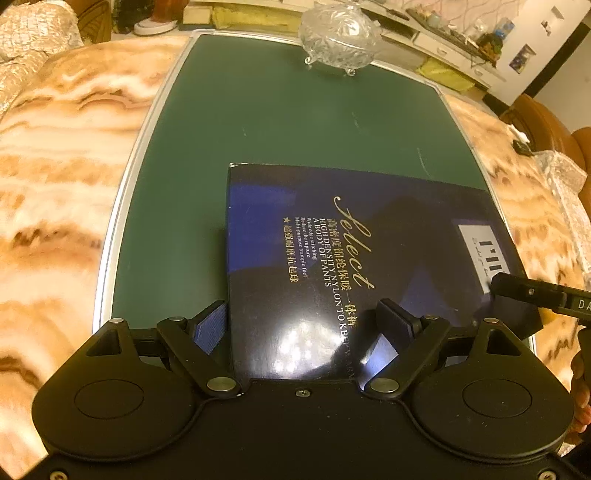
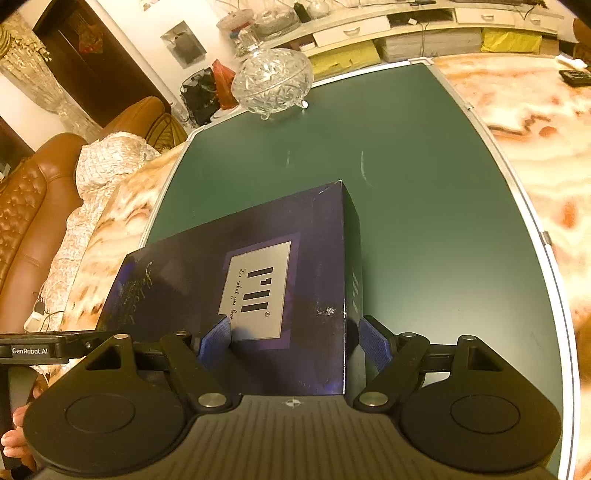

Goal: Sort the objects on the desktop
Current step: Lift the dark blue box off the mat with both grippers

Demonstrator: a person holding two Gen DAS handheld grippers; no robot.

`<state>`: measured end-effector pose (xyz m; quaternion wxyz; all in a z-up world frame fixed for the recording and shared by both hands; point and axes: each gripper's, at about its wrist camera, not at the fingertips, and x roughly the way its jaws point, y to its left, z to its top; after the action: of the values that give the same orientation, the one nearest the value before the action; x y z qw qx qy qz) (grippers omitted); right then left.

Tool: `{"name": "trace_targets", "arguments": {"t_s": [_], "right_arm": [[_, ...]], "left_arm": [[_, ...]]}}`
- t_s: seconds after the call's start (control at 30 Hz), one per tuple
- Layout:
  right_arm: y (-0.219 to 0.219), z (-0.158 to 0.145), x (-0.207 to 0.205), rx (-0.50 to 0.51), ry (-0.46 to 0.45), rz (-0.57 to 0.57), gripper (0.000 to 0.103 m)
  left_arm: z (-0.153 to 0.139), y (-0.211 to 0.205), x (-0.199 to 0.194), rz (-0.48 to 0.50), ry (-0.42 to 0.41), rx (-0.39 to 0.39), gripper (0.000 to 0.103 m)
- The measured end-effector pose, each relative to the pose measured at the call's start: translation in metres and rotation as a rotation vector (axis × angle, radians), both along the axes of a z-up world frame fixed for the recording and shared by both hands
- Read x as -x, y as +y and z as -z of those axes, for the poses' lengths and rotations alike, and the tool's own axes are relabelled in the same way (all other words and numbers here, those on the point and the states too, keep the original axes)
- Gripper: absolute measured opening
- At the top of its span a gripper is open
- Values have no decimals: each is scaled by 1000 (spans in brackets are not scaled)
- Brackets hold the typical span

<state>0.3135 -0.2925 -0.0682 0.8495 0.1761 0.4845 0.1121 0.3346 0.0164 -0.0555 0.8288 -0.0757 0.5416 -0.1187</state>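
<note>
1. Two hand-held grippers hang over one dark blue box (image 1: pixel 332 236); each straddles one end of it.
2. Left hand-held gripper (image 1: pixel 301 306): jaws apart. One blue pad (image 1: pixel 210 328) sits just beside the box's side wall at the end with gold lettering, and the other finger hangs over the lid. The pads are not pressing on anything.
3. Right hand-held gripper (image 2: pixel 293 325): jaws apart. One pad (image 2: pixel 216 343) hangs over the lid next to the white label (image 2: pixel 258 291), and the other (image 2: pixel 375 345) is just beside the side wall at that end. It has no grip on the box either.
4. The box lies flat, lid up, on a green board (image 1: pixel 295 118), in the half towards the near edge.
5. The board has a pale metal frame (image 1: pixel 122 221) and rests on a marble-patterned surface (image 1: pixel 66 155), which shows beyond the frame on both sides.
6. A lidded cut-glass bowl (image 1: pixel 338 35) on small feet stands at the board's far edge, well apart from the box.
7. Fingers of a person's hand (image 2: pixel 14 435) show at the edge of the right wrist view, below the left hand-held gripper's body.
</note>
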Motion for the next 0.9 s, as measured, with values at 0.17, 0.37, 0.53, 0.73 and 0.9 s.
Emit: {"name": "trace_targets", "arguments": {"t_s": [0.17, 0.37, 0.53, 0.73, 0.9], "right_arm": [[2, -10, 21, 2, -2, -2, 80], [1, -24, 48, 7, -12, 2, 80], [-2, -36, 74, 9, -24, 4, 80], [-2, -45, 106, 12, -39, -3, 80], [0, -48, 136, 16, -50, -14, 80]], "left_arm": [[-13, -1, 21, 5, -11, -14, 86], [-27, -5, 48, 10, -21, -24, 86], [-42, -13, 76, 23, -50, -57, 86], [-50, -15, 110, 24, -56, -67, 86], [-54, -16, 142, 21, -68, -86, 86]]}}
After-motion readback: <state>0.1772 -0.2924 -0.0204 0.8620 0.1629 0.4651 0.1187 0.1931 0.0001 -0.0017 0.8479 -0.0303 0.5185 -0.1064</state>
